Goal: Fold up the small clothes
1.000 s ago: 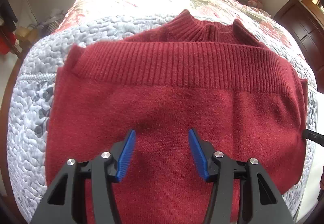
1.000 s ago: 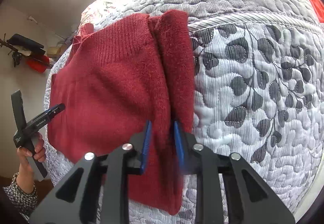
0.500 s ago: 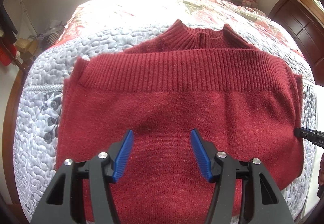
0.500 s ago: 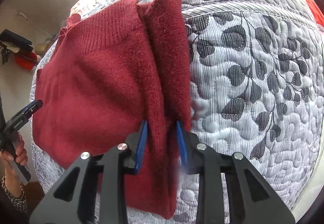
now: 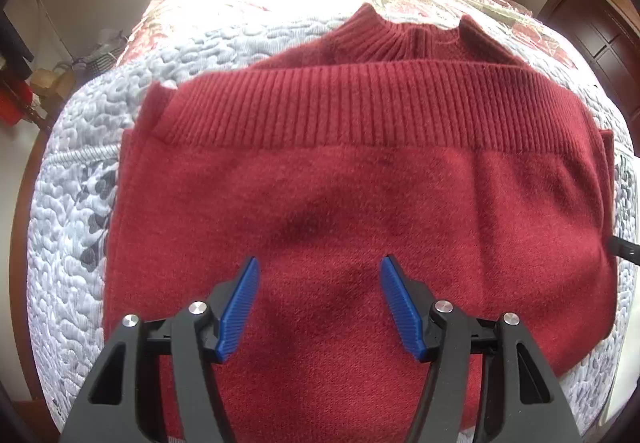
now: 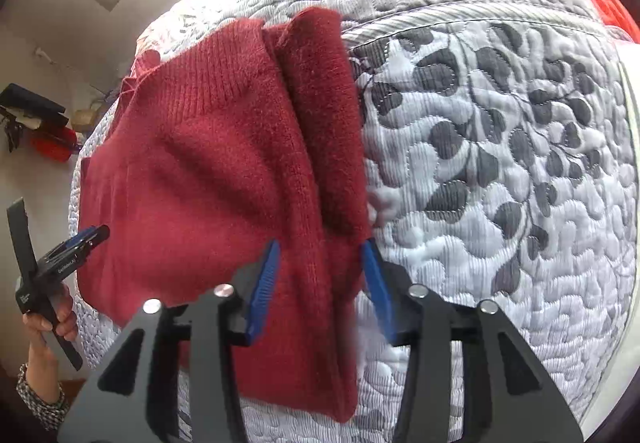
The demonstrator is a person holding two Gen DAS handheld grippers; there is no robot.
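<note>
Sweater (image 5: 360,211), dark red knit, lies folded on a grey-and-white quilted bedspread (image 5: 72,211), its ribbed hem doubled over toward the ribbed collar at the far side. In the left wrist view the left gripper (image 5: 318,303) hangs over the near middle of the sweater, its blue-padded fingers (image 5: 240,307) spread wide with nothing between them. In the right wrist view the right gripper (image 6: 320,283) sits at the sweater's right edge, where a folded strip of knit runs along the leaf-patterned quilt; its fingers stand apart on either side of that strip, close to the cloth without pinching it. At the far left of that view a hand (image 6: 48,327) in a patterned sleeve holds the left gripper beside the sweater.
</note>
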